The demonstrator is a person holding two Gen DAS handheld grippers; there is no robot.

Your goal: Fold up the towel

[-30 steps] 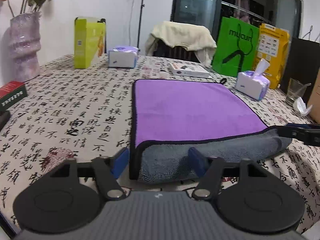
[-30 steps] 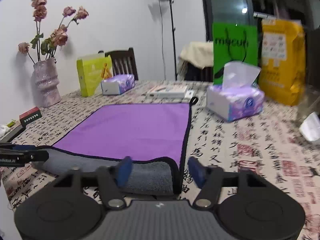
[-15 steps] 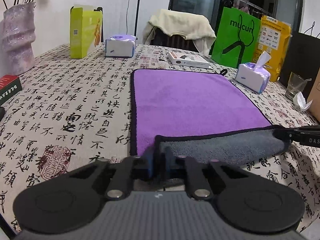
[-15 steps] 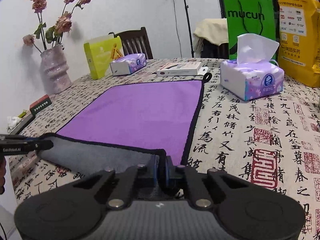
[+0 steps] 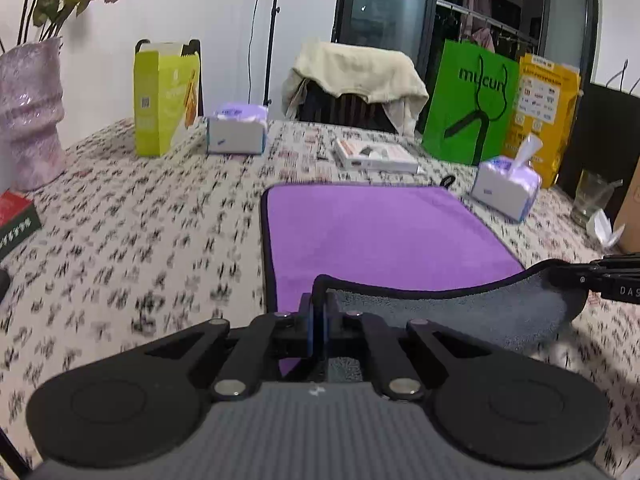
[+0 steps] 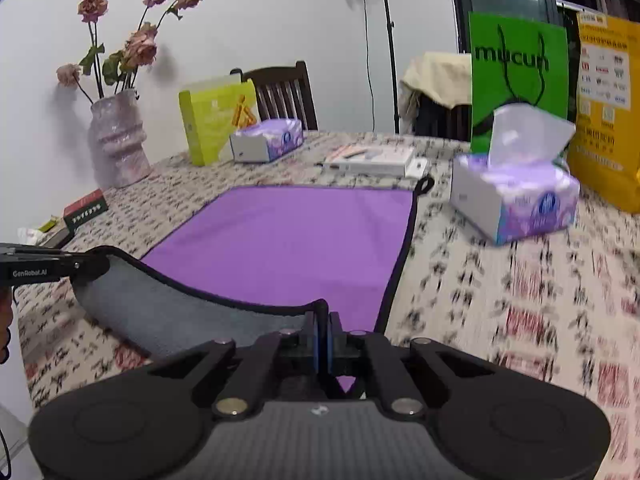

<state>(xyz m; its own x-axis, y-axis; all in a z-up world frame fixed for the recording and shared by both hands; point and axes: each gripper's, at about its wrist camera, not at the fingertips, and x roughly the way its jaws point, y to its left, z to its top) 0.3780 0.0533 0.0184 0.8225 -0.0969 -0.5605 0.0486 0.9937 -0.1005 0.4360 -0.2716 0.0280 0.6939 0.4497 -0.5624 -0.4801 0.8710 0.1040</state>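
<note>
A purple towel (image 5: 380,236) with a black hem and grey underside lies flat on the patterned tablecloth; it also shows in the right wrist view (image 6: 288,240). My left gripper (image 5: 319,312) is shut on the towel's near left corner. My right gripper (image 6: 322,320) is shut on the near right corner. Both corners are lifted, so the near edge hangs between them with the grey underside (image 5: 460,316) showing. Each gripper appears at the other view's edge, the right one (image 5: 600,276) and the left one (image 6: 52,266).
A tissue pack (image 6: 516,196) sits right of the towel, a flat white box (image 5: 376,156) behind it. Farther back stand a green bag (image 5: 468,100), a yellow bag (image 5: 544,108), a lime box (image 5: 164,96) and another tissue pack (image 5: 236,130). A vase (image 5: 28,112) and red box (image 5: 16,220) are left, a glass (image 5: 592,196) right.
Both grippers closed from open onto the near corners of the towel, then lifted them. The near edge now rises off the table and the grey underside curls up.
</note>
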